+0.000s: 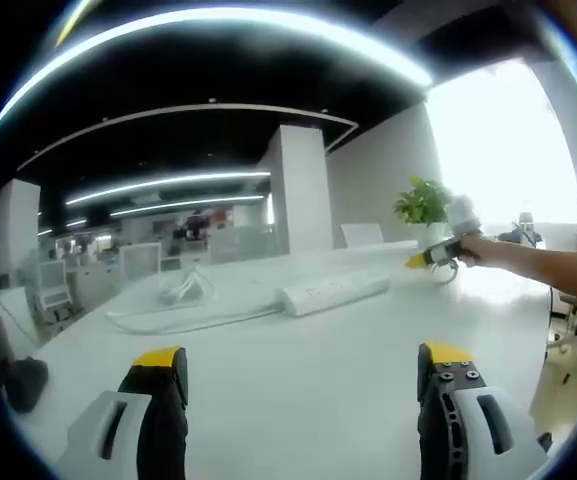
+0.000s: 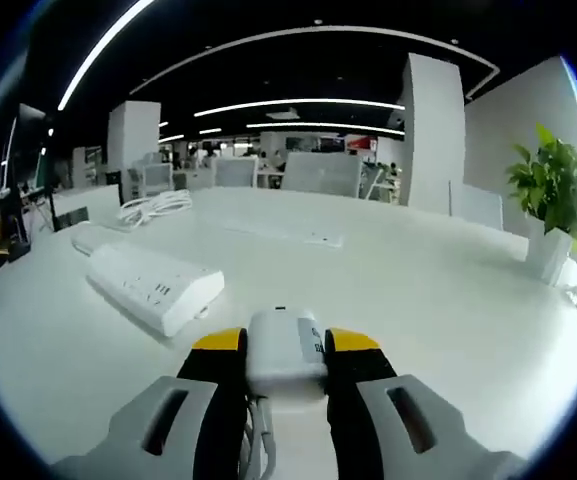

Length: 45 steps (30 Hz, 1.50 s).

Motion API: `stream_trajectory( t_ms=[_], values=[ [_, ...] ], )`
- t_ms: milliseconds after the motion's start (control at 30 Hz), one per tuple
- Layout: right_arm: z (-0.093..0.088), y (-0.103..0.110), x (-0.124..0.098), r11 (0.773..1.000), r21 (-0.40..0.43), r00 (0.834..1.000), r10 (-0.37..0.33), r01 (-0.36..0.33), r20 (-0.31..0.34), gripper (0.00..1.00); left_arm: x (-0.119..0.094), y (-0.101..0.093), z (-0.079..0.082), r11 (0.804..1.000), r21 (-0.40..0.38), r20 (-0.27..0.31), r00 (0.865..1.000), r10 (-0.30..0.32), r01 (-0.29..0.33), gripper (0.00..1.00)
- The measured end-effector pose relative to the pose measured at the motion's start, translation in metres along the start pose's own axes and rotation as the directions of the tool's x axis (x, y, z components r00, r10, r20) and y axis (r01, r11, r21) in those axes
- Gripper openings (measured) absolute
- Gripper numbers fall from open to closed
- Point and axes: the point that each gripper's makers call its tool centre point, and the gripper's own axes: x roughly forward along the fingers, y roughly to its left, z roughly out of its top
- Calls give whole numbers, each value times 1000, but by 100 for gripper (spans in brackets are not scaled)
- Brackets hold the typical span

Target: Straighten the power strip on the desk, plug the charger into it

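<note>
While our right gripper (image 2: 283, 345) has its jaws closed on the white charger (image 2: 286, 352), gripped between the yellow-tipped fingers with its cord trailing down between them, we note the left gripper (image 1: 303, 365) spread wide and holding nothing above the white desk (image 1: 318, 400). From the right gripper view, the power strip (image 2: 153, 286) lies flat on the desk, just ahead and left of the charger, apart from it. From the left gripper view, the strip sits mid-desk at a slant, its white cable (image 1: 183, 305) looping off to the left. A potted plant (image 2: 558, 205) stands near the desk's far edge.
</note>
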Motion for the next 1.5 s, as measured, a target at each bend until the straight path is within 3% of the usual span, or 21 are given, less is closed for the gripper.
stream_trajectory(
  t_ms=[167,367,633,767,833,933,1000,1033,1200,1267,1333,1400,1467,1500],
  values=[
    [6,-1,0,985,-171,997,8,-20,-71,28,-2,-1,0,1000,-3,5,1000,-3,3,98],
    [15,13,-3,917,-392,987,10,-74,-162,28,-4,1,-1,1000,-5,8,1000,-1,1,98],
    [35,34,1,830,-532,970,39,-166,-241,28,-6,0,0,1000,-5,11,1000,-5,5,98],
    [42,46,2,789,-577,959,51,-209,-278,28,-6,0,-1,1000,-1,6,1000,-4,4,98],
    [46,52,0,784,-581,958,56,-217,-282,28,-6,0,-1,1000,-3,8,1000,-4,4,98],
    [54,56,0,757,-603,950,73,-252,-305,28,-6,0,0,1000,-3,8,1000,-4,4,98],
    [56,61,1,731,-623,940,73,-278,-333,28,-6,0,0,1000,-3,10,1000,-4,4,98],
    [57,61,3,708,-640,933,75,-299,-352,28,-6,0,0,1000,-3,11,1000,-4,4,98],
    [58,73,4,657,-664,909,77,-356,-410,28,-6,1,0,1000,-4,10,1000,1,-1,98],
    [55,79,4,611,-684,891,83,-399,-446,28,-7,1,0,1000,-4,9,1000,2,-2,98],
    [54,80,6,608,-678,880,76,-414,-469,28,-7,2,0,1000,-4,9,1000,5,-5,98],
    [52,81,8,549,-711,869,62,-440,-490,28,-7,3,0,1000,-5,8,1000,6,-6,98],
    [51,81,10,555,-710,866,40,-434,-498,28,-7,3,0,1000,-4,7,1000,7,-7,98],
    [49,84,12,532,-715,858,45,-455,-512,28,-7,4,-1,1000,-5,4,1000,8,-8,98]
  ],
)
